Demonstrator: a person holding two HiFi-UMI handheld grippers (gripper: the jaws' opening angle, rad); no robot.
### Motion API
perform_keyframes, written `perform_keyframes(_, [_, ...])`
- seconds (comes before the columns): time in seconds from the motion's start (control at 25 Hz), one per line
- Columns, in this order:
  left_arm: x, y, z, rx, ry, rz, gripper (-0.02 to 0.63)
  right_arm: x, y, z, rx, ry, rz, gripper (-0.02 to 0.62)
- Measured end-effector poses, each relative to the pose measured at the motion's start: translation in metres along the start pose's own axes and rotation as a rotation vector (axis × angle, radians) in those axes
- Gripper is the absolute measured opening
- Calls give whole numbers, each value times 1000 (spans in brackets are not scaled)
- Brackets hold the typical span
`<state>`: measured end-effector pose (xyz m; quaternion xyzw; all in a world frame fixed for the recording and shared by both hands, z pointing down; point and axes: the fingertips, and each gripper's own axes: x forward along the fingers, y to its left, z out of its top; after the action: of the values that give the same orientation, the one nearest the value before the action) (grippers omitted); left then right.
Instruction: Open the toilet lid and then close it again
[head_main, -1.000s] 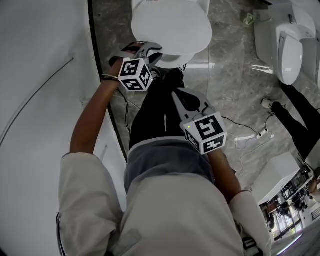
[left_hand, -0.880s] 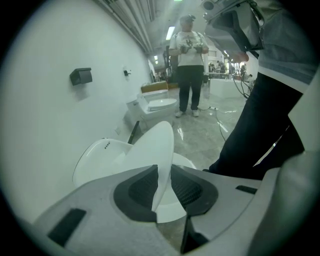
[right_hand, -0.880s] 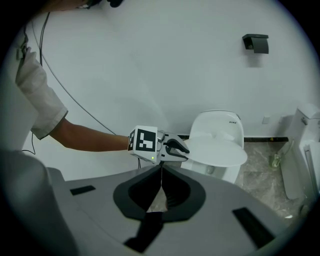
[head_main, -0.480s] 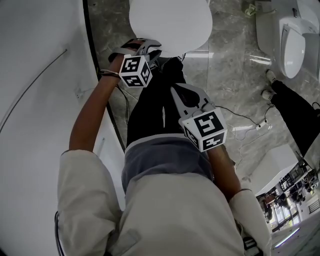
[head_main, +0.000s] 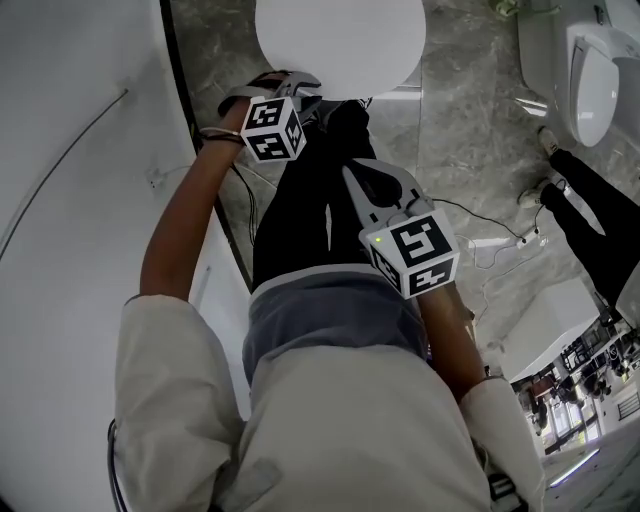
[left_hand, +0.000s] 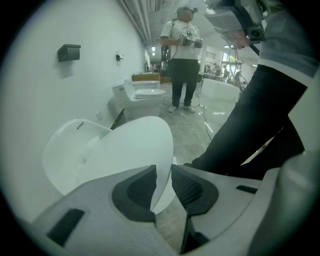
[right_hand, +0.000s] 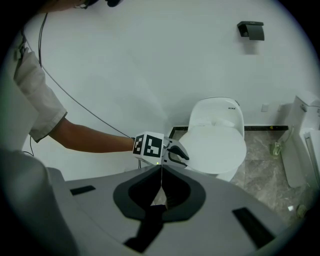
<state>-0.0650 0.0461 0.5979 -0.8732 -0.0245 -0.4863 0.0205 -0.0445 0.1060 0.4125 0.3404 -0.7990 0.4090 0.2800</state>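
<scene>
Now the left tongs (left_hand: 163, 175) are pinching the front-left rim of the toilet lid (head_main: 340, 40). They have just been opening slightly, with that rim between them. The lid is lying almost flat, its long axis running away from the tongs toward the hinge, so what remains looks downward. The right tongs (right_hand: 161, 175), pressed together and empty, are hanging well back.

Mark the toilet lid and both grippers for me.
toilet lid (head_main: 340, 40), head view, middle of its top.
left gripper (left_hand: 163, 172), left gripper view, between fingers that have just been opening slightly, lid rim between them.
right gripper (right_hand: 161, 172), right gripper view, where the shut fingers meet.
</scene>
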Motion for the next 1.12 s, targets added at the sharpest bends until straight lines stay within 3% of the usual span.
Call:
perform_keyframes(0.24, [21,-13,-14,-64,17,-52,80,4,-8,-7,17,6,-2,11])
perform_keyframes(0.8, [65,-33,-42,-122,78,-1,80,6,-28,-32,68,45,-31,11])
perform_keyframes(1.0, [86,-38,-57,-192,90,8,80,11,-36,-40,89,57,-44,11])
perform_keyframes(1.12, [96,-32,-61,-280,100,26,66,14,-42,-42,98,64,-43,11])
